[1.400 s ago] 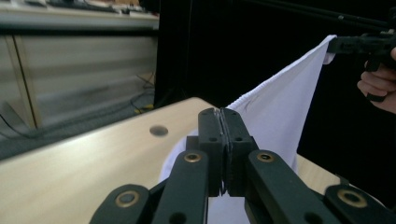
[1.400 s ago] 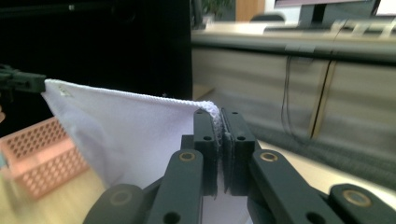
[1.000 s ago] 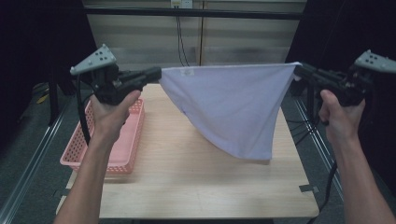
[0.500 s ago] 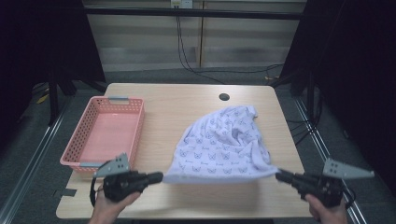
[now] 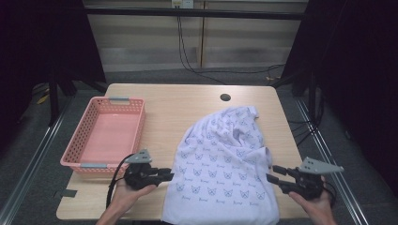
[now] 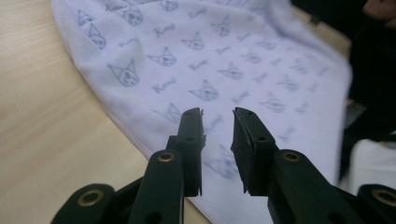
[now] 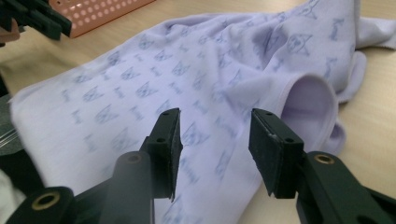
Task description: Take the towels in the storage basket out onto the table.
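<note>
table [image 5: 187,105] of pale wood, pink basket [image 5: 105,133] at left, dark room and cables behind; printed shirt [image 5: 223,164] lies flat at the near edge between left gripper [image 5: 165,176] and right gripper [image 5: 274,176]. left gripper view: jaws just opened, released above shirt [image 6: 224,65]. right gripper view: jaws likewise parted, empty; print writing unreadable.

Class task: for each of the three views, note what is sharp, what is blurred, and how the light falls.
High view: table evenly lit, surroundings dark, garment sharp. Left gripper view: the tongs look crisp, the print softens toward the far edge. Right gripper view: nearby print blurred, sleeve opening clearer.
</note>
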`<control>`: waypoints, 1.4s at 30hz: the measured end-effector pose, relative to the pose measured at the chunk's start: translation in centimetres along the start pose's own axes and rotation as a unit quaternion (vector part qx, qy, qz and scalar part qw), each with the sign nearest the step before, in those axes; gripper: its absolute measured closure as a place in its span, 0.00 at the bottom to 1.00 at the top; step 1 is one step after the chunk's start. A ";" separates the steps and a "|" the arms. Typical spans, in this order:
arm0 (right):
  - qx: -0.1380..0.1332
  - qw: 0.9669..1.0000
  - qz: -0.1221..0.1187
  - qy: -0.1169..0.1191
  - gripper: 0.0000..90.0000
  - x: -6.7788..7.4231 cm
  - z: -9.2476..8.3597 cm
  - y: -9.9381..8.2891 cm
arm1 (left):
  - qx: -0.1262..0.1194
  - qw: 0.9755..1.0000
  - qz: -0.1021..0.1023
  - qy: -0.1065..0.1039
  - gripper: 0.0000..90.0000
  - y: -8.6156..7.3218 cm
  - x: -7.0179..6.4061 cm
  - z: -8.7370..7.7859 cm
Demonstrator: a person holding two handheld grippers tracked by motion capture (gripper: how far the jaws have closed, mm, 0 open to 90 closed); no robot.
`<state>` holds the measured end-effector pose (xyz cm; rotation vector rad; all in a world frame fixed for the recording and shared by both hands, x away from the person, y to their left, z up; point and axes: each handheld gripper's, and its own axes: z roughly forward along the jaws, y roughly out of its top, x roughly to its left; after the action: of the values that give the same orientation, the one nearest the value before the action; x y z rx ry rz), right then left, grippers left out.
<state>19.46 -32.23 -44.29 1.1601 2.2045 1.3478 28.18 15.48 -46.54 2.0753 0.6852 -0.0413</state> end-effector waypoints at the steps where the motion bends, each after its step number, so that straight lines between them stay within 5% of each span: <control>1: 0.002 1.000 -0.002 -0.005 0.59 -0.6 0.7 0.5 | 0.002 1.000 -0.006 -0.003 0.80 0.5 0.6 0.8; 7: 0.022 0.999 -0.014 -0.025 0.56 -4.4 4.1 3.2 | 0.013 0.999 -0.031 0.028 0.68 2.6 3.9 4.7; 13: 0.045 0.998 -0.012 -0.031 0.52 -5.7 7.0 3.2 | 0.046 0.997 -0.024 0.061 0.75 2.4 4.8 7.2; 16: 0.072 0.997 -0.012 -0.023 0.66 -5.8 8.0 2.0 | 0.057 0.996 -0.006 0.069 0.92 2.2 4.3 7.0; 20: 0.091 0.996 -0.006 -0.001 0.90 -4.8 7.1 0.8 | 0.066 0.996 -0.005 0.057 0.98 1.2 3.5 5.8; 28: 0.104 0.994 0.004 0.043 0.91 -1.2 3.3 -1.8 | 0.098 0.995 -0.014 0.017 0.98 -2.8 -0.5 1.5; 31: 0.102 0.993 -0.008 0.051 0.89 0.3 2.4 -2.7 | 0.108 0.994 -0.003 -0.002 0.98 -4.1 -2.4 0.2; 36: 0.072 0.996 -0.001 0.060 0.69 0.8 1.9 -2.1 | 0.033 0.999 -0.023 -0.009 0.85 -3.0 -1.2 -0.7; 42: 0.059 0.998 0.000 0.029 0.65 -1.3 4.1 -0.4 | 0.014 1.000 -0.011 0.021 0.80 0.7 1.6 2.3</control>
<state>22.60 -30.88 -46.86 1.1759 2.3543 1.2824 30.41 14.12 -47.75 2.1002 0.7378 -0.0191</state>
